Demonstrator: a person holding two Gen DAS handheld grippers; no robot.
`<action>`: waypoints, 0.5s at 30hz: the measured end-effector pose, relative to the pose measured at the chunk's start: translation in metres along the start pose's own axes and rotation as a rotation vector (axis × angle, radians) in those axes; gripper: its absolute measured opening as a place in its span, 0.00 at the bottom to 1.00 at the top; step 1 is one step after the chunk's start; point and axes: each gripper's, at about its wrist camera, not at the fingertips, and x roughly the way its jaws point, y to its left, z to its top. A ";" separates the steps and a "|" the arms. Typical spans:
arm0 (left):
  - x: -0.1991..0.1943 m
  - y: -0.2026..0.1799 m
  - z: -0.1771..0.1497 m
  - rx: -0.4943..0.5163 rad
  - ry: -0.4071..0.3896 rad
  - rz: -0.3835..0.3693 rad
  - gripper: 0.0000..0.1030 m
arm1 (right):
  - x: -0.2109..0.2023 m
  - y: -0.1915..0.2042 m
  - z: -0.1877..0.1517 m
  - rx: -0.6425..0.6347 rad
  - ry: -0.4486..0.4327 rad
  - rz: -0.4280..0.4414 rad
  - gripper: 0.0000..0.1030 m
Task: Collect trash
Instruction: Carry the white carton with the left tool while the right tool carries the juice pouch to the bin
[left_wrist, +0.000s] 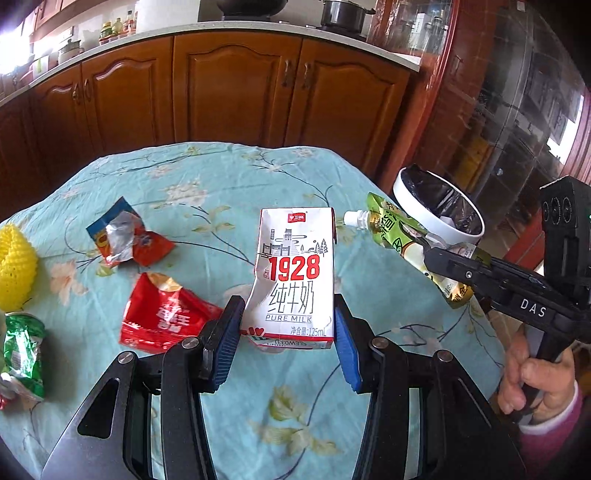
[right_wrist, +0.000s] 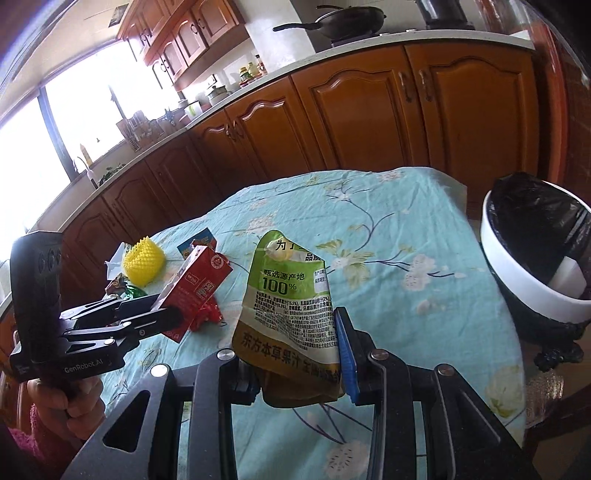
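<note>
My left gripper (left_wrist: 288, 332) is shut on a white and red "1928" milk carton (left_wrist: 293, 273) and holds it upright above the table; it also shows in the right wrist view (right_wrist: 195, 288). My right gripper (right_wrist: 295, 350) is shut on a green juice pouch (right_wrist: 288, 295) with a white spout, held above the table's right side; the pouch also shows in the left wrist view (left_wrist: 402, 236). A white trash bin (right_wrist: 517, 269) with a black liner stands just off the table's right edge.
On the blue floral tablecloth (left_wrist: 207, 192) lie a red wrapper (left_wrist: 159, 314), a torn red-blue wrapper (left_wrist: 125, 236), a yellow foam net (left_wrist: 14, 266) and a green wrapper (left_wrist: 24, 350). Wooden kitchen cabinets (left_wrist: 236, 88) stand behind the table.
</note>
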 end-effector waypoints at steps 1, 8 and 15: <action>0.002 -0.005 0.001 0.006 0.002 -0.006 0.45 | -0.003 -0.004 -0.001 0.008 -0.004 -0.007 0.33; 0.014 -0.034 0.009 0.046 0.019 -0.038 0.45 | -0.024 -0.030 -0.002 0.052 -0.035 -0.047 0.33; 0.025 -0.058 0.022 0.084 0.028 -0.059 0.45 | -0.041 -0.048 0.000 0.080 -0.067 -0.077 0.33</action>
